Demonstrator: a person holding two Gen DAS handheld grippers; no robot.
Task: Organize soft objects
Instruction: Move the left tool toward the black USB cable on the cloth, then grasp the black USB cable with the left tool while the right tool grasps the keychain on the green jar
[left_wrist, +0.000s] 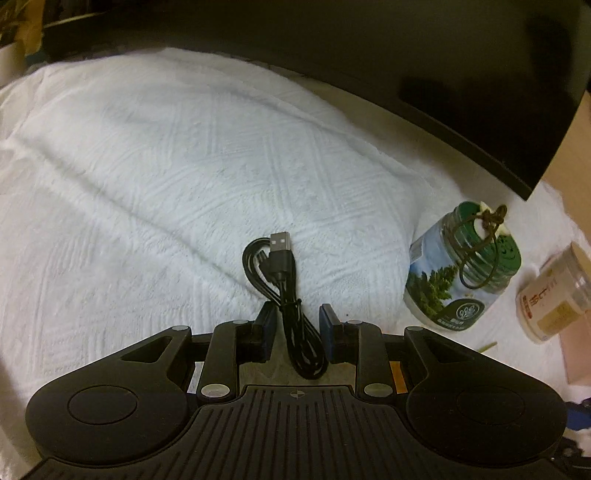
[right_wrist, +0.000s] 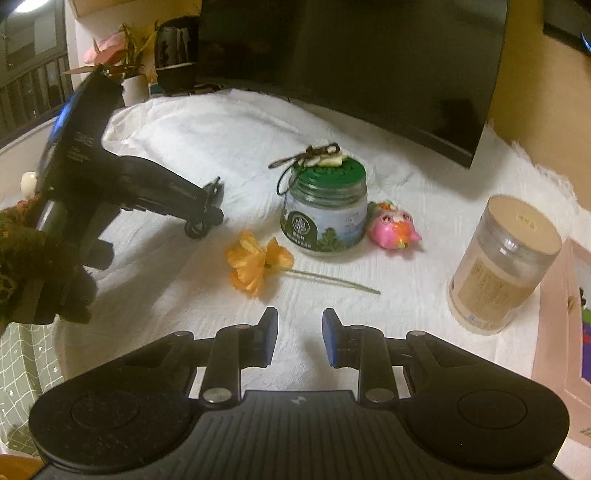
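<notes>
The left gripper (left_wrist: 297, 325) pinches a black cable (left_wrist: 286, 291) above a white cloth (left_wrist: 147, 166); the right gripper (right_wrist: 300, 334) hangs slightly spread, empty, near an orange flower (right_wrist: 255, 264).

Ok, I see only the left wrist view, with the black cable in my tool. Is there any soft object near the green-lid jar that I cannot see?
Observer: Yes. An orange flower lies on the white cloth, in front of the green-lid jar.
Operator: Anything else beside that jar?
Observer: A pink toy lies close at its right side.
Operator: And what is free to pick them?
Observer: The right tool is open and empty, just short of the flower's stem.
</notes>
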